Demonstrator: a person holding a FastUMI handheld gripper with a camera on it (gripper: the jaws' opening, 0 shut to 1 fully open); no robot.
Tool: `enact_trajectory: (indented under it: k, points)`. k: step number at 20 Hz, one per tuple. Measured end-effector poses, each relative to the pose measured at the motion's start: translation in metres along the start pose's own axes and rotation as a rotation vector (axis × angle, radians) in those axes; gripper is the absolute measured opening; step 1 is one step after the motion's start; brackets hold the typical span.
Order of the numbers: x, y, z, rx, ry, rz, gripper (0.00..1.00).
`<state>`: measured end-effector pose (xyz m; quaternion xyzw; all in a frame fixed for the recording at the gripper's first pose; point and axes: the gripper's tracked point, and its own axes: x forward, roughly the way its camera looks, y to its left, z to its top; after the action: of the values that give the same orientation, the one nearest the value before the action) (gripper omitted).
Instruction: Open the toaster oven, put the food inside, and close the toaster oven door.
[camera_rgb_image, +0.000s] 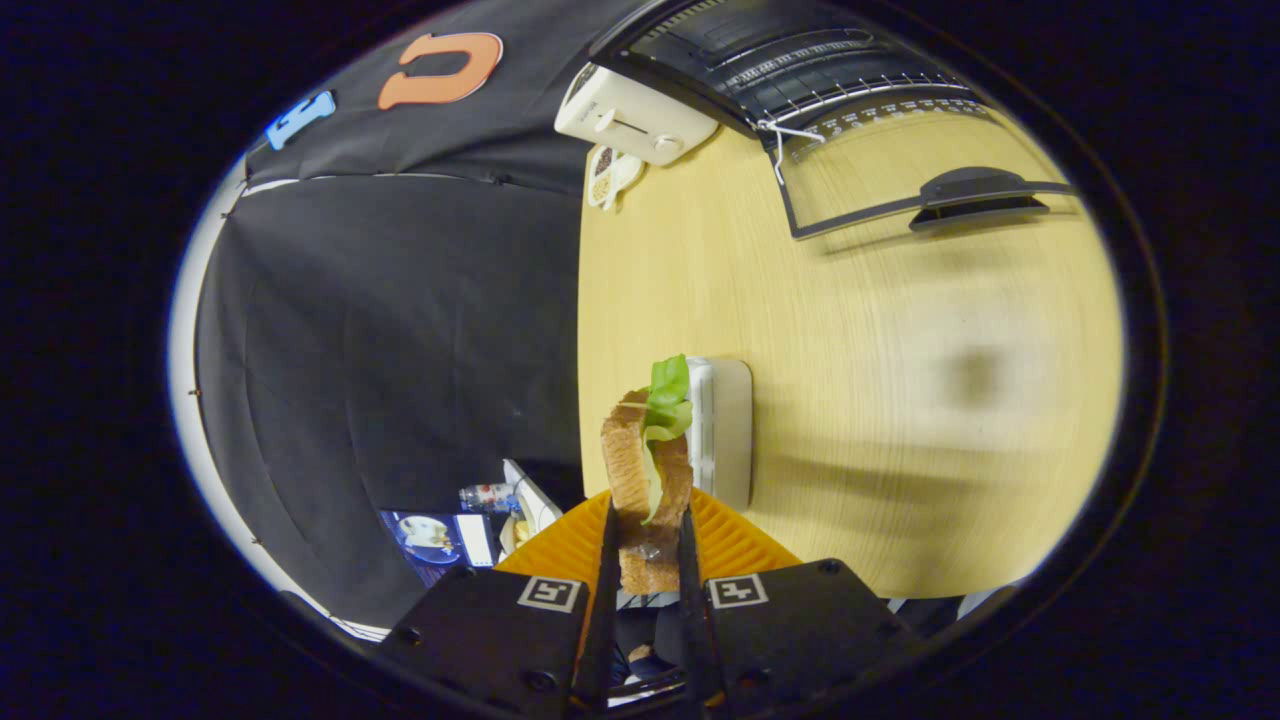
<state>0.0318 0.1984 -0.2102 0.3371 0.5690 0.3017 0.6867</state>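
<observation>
Pinching the soft brown-bread sandwich with green lettuce (648, 480) between its fingers, the gripper (648, 560) holds it above the pale wooden table (860, 400) (squashy, so grip the crusts lightly), well short of the open black toaster oven (800, 70).

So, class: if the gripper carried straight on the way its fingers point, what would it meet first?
The gripper, shut on the sandwich, points along the table. The white tray lies just ahead, beside the line; depth is unclear. Past it the way looks free up to the open oven door.
</observation>
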Motion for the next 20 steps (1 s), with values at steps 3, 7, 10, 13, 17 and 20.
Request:
enact_trajectory:
  k: [3,7,10,13,17,20]
  points:
    - [-0.037,0.011,0.032,0.035,-0.145,0.057,0.33]
    - [-0.092,-0.011,0.1,0.121,-0.399,0.075,0.33]
    - [-0.122,-0.037,0.149,0.184,-0.578,0.059,0.33]
    - [-0.125,-0.058,0.195,0.257,-0.697,0.067,0.33]
    - [-0.115,-0.07,0.245,0.33,-0.82,0.134,0.33]
    - [-0.115,-0.083,0.275,0.39,-0.922,0.161,0.33]
